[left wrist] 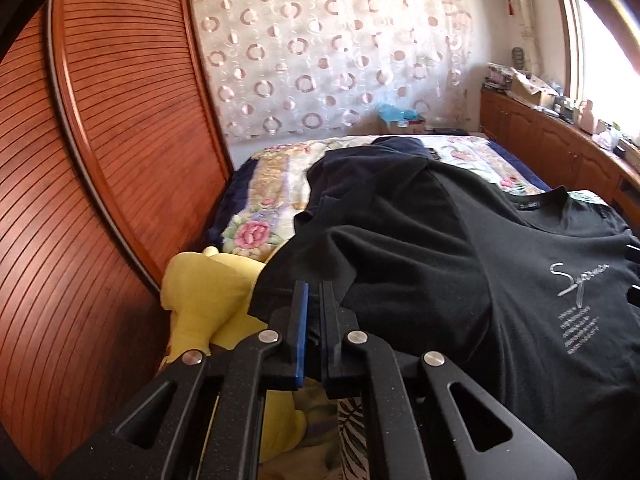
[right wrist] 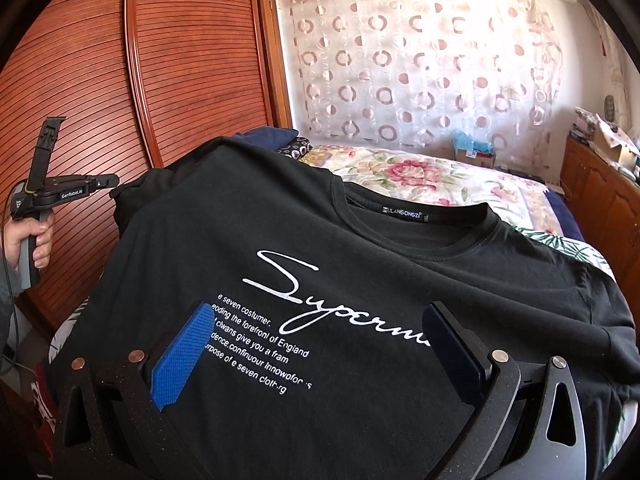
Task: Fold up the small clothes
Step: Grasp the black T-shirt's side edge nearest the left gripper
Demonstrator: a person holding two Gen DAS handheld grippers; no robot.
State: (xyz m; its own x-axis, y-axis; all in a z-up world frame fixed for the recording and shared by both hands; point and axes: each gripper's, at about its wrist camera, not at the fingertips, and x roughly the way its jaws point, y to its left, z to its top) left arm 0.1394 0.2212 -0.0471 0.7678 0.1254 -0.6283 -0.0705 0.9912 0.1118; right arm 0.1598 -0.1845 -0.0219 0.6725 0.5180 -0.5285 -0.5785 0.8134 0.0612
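Two grippers work one limp, light black T-shirt (right wrist: 360,264): left gripper (left wrist: 314,300) pinches its sleeve edge, right gripper (right wrist: 320,344) gapes wide over the print, best gripped at hems.

The black T-shirt (right wrist: 360,280) covers most of the bed (right wrist: 440,176) and runs off the lower picture edge. Items on the sideboard (left wrist: 560,128) are too small to identify.

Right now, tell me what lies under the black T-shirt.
Under the black T-shirt shows the floral bedspread; a yellow garment pokes out at its left edge. What lies beneath the shirt's middle is covered.
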